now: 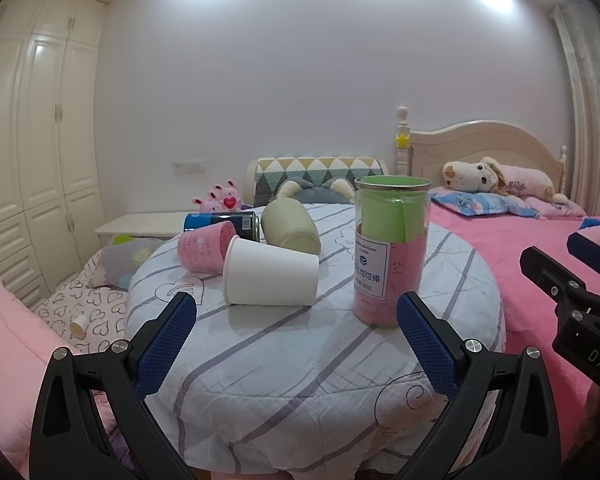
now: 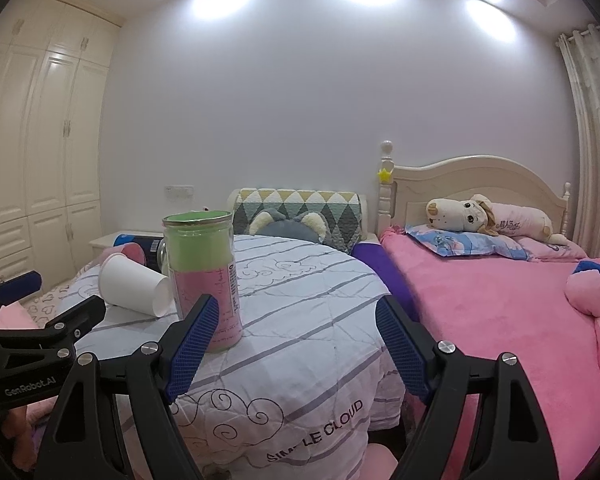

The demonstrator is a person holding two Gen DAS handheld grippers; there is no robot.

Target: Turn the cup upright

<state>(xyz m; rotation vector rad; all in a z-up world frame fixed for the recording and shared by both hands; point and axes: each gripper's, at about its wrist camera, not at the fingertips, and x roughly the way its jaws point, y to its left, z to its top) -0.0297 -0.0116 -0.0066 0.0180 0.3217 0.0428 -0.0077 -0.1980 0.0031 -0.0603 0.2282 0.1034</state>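
Note:
A white paper cup [image 1: 270, 277] lies on its side on the striped cloth-covered round table [image 1: 300, 360], its open mouth to the left. It also shows in the right wrist view [image 2: 134, 285]. My left gripper [image 1: 296, 320] is open and empty, just in front of the cup. My right gripper [image 2: 296, 322] is open and empty, to the right of the cup, near a tall clear jar [image 2: 202, 276]. The right gripper also shows at the right edge of the left wrist view [image 1: 572, 276].
The tall jar [image 1: 390, 248] with green and pink paper stands upright right of the cup. Behind the cup lie a pink cup [image 1: 204, 246], a blue can [image 1: 224, 224] and a pale green cup [image 1: 290, 228]. A pink bed [image 2: 500, 312] lies to the right.

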